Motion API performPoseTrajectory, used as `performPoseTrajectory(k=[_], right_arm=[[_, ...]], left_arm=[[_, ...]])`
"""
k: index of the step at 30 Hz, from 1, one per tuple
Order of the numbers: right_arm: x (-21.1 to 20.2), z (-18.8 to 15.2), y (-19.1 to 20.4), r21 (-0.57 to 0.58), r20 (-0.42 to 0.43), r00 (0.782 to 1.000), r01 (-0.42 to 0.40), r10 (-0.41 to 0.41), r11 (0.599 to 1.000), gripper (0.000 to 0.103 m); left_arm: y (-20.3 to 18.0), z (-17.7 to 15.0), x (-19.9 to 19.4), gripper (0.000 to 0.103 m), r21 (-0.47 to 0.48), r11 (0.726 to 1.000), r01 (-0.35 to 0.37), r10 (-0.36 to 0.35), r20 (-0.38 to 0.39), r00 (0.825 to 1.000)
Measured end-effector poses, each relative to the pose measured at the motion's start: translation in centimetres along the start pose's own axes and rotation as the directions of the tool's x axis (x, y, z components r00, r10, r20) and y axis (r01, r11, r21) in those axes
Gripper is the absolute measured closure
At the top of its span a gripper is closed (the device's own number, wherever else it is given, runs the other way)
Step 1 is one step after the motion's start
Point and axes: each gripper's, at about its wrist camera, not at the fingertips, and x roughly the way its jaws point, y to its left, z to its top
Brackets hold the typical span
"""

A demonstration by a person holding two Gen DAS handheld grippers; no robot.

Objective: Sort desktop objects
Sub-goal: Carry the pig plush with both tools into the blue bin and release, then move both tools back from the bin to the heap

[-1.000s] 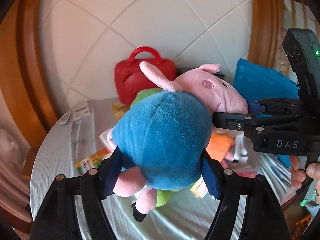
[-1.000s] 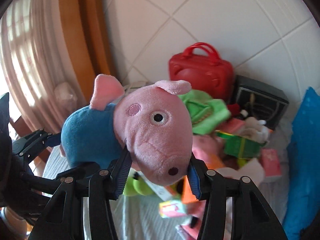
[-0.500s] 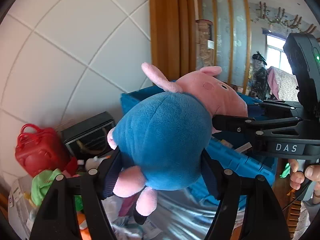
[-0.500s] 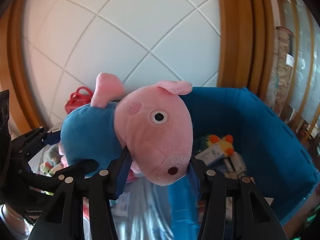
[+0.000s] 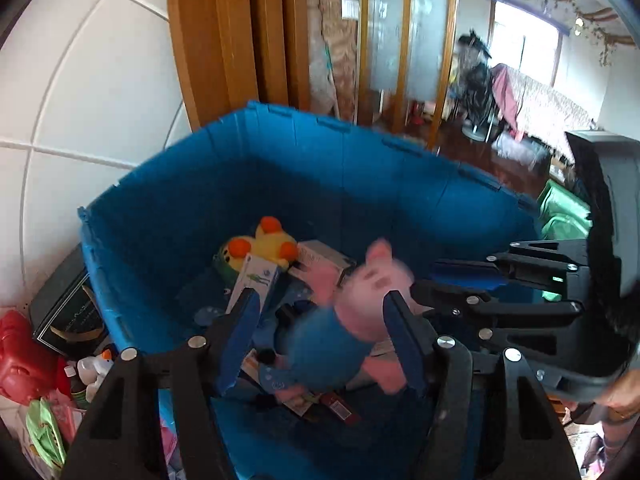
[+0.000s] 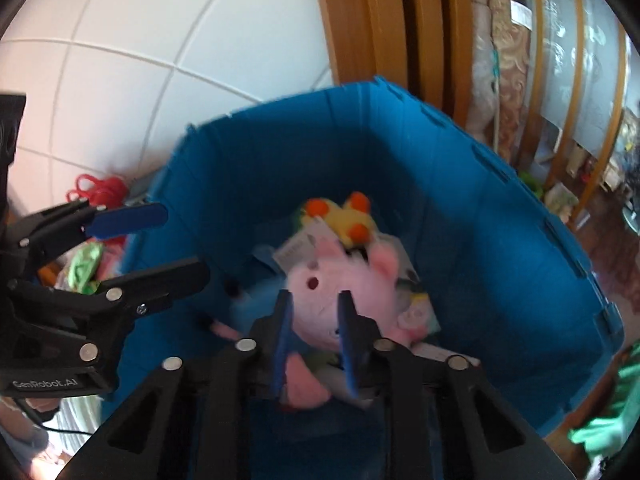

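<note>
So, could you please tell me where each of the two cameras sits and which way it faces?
Left wrist: sits on the left gripper, faces down into the blue bin; its closing fingers frame the blurred pig toy, right gripper at right.
Right wrist: sits on the right gripper, faces down into the same bin; left gripper at left.
Shared: bin, pig toy, yellow toy, each other's gripper.

My fingers (image 5: 240, 332) are matt black plastic with smooth blue pads and shiny metal rivets. The pig toy (image 5: 344, 328), at lower centre, is soft napped plush, as is the yellow duck (image 5: 264, 246). The blue bin (image 5: 180, 184) looks like matt corrugated plastic. Upper left, glossy white tiles (image 5: 100, 80) beside varnished wood (image 5: 224, 40).
</note>
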Motion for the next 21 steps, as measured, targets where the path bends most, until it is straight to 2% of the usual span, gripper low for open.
performPoseTrajectory(k=[3,6,7,9,10,11,13,15,18,21], right_arm=[[0.2,-0.8,-0.4,-0.018,-0.006,0.997,0.082,-0.082,0.996,0.081],[1.1,-1.2,-1.1,-0.038,-0.02,0.991,0.132,-0.133,0.991,0.077],[1.1,-1.4,-1.2,-0.045,-0.021,0.987,0.158,-0.159,0.986,0.071],[1.4,-1.2,-1.7,-0.057,-0.017,0.982,0.188,-0.189,0.981,0.053],[1.2,-1.4,-1.6,-0.055,-0.012,0.98,0.197,-0.198,0.979,0.034],[1.3,-1.3,-1.7,-0.052,-0.004,0.98,0.201,-0.201,0.978,0.023],[0.8,-1.5,-1.6,-0.051,0.019,0.978,0.208,-0.208,0.977,0.016],[-0.1,-1.4,-1.2,-0.039,0.046,0.976,0.214,-0.213,0.976,0.003],[-1.3,-1.8,-0.4,-0.022,0.091,0.973,0.213,-0.21,0.977,0.0],[-3.0,-2.6,1.3,-0.019,0.155,0.971,0.19,-0.184,0.982,0.0]], left_arm=[[-1.2,0.2,2.1,0.04,0.017,0.999,-0.041,0.041,-0.045,0.998],[-0.1,-1.6,2.1,0.04,0.012,0.999,-0.05,0.051,-0.089,0.995],[-0.1,-1.8,2.4,0.04,0.006,0.999,-0.049,0.05,-0.095,0.994],[0.0,-2.7,1.9,0.038,-0.005,0.999,-0.047,0.047,-0.098,0.994],[0.4,-3.1,1.7,0.034,-0.014,0.999,-0.051,0.05,-0.091,0.995],[0.6,-3.3,1.4,0.031,-0.019,0.999,-0.051,0.05,-0.078,0.996],[0.8,-3.9,0.2,0.028,-0.033,0.998,-0.051,0.049,-0.044,0.998],[1.3,-4.7,-0.6,0.024,-0.047,0.998,-0.046,0.046,-0.006,0.999],[1.5,-6.1,-3.3,0.023,-0.077,0.994,-0.079,0.084,0.065,0.994],[1.9,-8.2,-6.5,0.022,-0.132,0.983,-0.128,0.147,0.153,0.977]])
